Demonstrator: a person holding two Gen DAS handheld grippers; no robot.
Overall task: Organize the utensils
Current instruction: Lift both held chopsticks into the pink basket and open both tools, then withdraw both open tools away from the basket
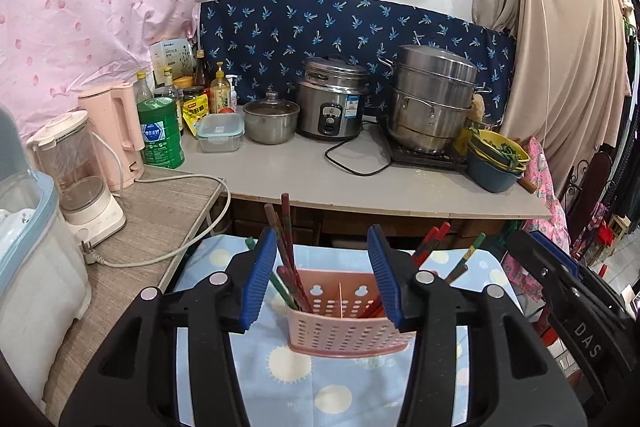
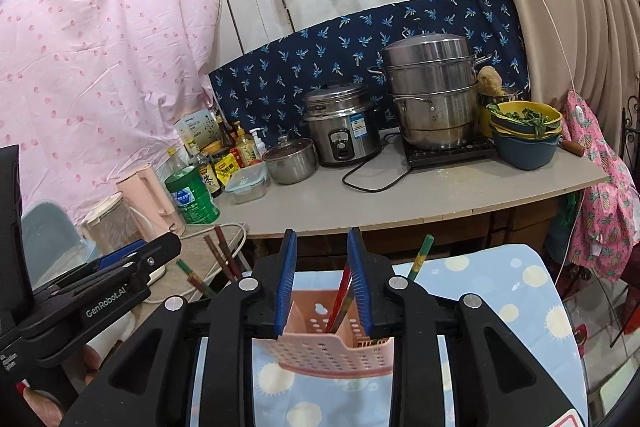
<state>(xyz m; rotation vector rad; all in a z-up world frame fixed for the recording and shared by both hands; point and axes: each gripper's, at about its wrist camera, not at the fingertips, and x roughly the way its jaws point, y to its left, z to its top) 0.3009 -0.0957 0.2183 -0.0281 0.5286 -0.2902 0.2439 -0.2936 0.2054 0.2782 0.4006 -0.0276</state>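
Step in hand, judged: end of a drop-off. Pink perforated utensil caddy (image 1: 352, 311) stands on the blue sun-print cloth (image 1: 288, 379), low centre of both views, with red and green chopsticks (image 1: 290, 255) already upright in its two compartments.

Left gripper (image 1: 322, 275): jaws about half spread, pads clear of everything; left-compartment chopsticks rise just inside the left pad, no contact visible. Nothing held.

Right gripper (image 2: 322, 279): jaws narrow but parted, straddling a red chopstick pair (image 2: 342, 291) that leans in the right compartment. Pads appear not to press on it; whether the right pad brushes the sticks cannot be told from this angle.

One green-tipped chopstick (image 2: 420, 255) leans out past the right jaw, right of centre.

Next move, judged: back both tongs out and up without snagging the leaning sticks; light caddy could tip if a pad catches. Then look for loose utensils; none seen lying on the cloth.

Writing legible:
- "DAS" on the neighbouring gripper body, lower right of the left wrist view.
- "GenRobot.AI" on the neighbouring gripper body, lower left of the right wrist view.
- Labels on green jug (image 1: 160, 135) and rice cooker (image 1: 332, 99): too small to read.
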